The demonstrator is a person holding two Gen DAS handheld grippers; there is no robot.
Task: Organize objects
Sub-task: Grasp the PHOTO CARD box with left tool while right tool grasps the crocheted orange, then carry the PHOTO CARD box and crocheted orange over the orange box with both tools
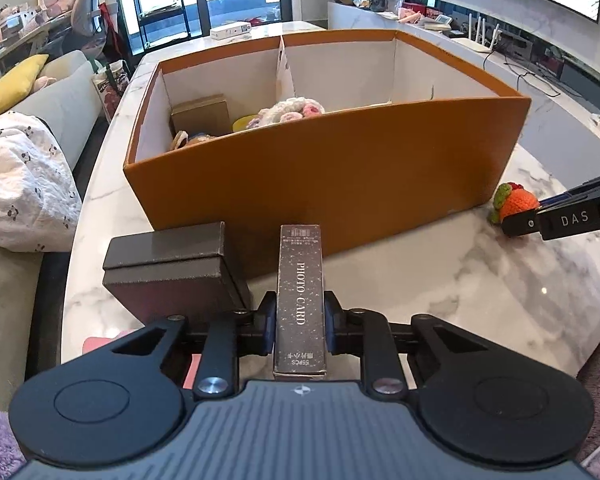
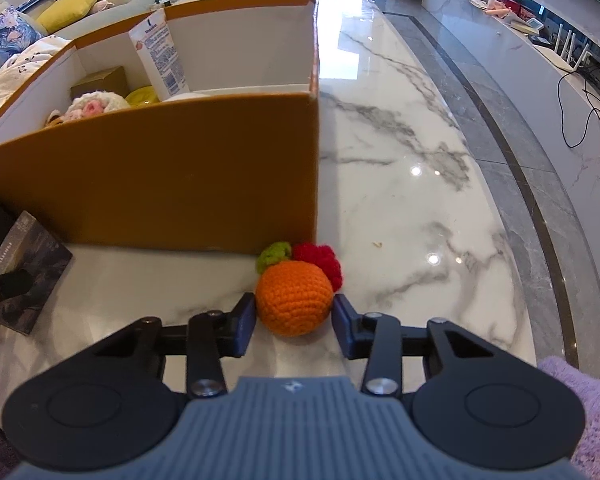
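With my left gripper [image 1: 300, 326] clamped on the photo card box [image 1: 300, 296] and my right gripper [image 2: 294, 322] bracketing, perhaps barely touching, the crocheted orange [image 2: 294, 298], I must finish that grasp, then lift both over the orange storage box [image 1: 340, 184].

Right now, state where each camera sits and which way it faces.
Left wrist: rides the left gripper, looking forward and down along its fingers, which clamp the PHOTO CARD box, toward the orange box; the right gripper enters at right.
Right wrist: rides the right gripper, facing down at the crochet orange between its pads; a left gripper finger shows at the left edge.
Shared: orange box, crochet orange, PHOTO CARD box, marble table.
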